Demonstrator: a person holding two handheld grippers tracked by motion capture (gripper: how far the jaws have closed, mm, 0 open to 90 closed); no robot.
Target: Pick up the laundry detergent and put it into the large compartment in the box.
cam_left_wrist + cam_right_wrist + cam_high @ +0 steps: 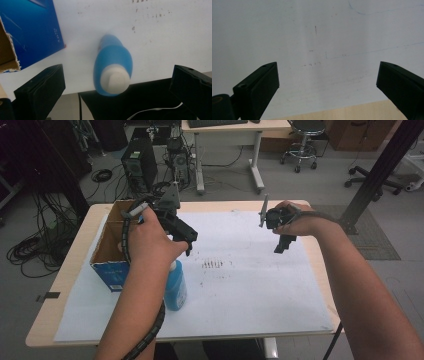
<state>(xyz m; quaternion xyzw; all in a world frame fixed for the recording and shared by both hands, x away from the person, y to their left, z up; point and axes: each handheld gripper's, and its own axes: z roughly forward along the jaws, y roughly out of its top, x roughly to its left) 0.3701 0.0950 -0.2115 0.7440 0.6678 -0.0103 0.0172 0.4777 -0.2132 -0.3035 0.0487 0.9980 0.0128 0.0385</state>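
Here, left hand-held gripper [117, 87] wide, empty.

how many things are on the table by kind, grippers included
Blue plastic bottle with white cap: 1
Open cardboard box with blue sides: 1
White paper sheet covering the table: 1
Black two-jaw grippers, held above the table: 2, left gripper and right gripper, both open
Total: 5

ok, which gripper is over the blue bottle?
The left gripper: the bottle stands upright between its open jaws, cap up, beside the box. The right gripper faces bare white paper.
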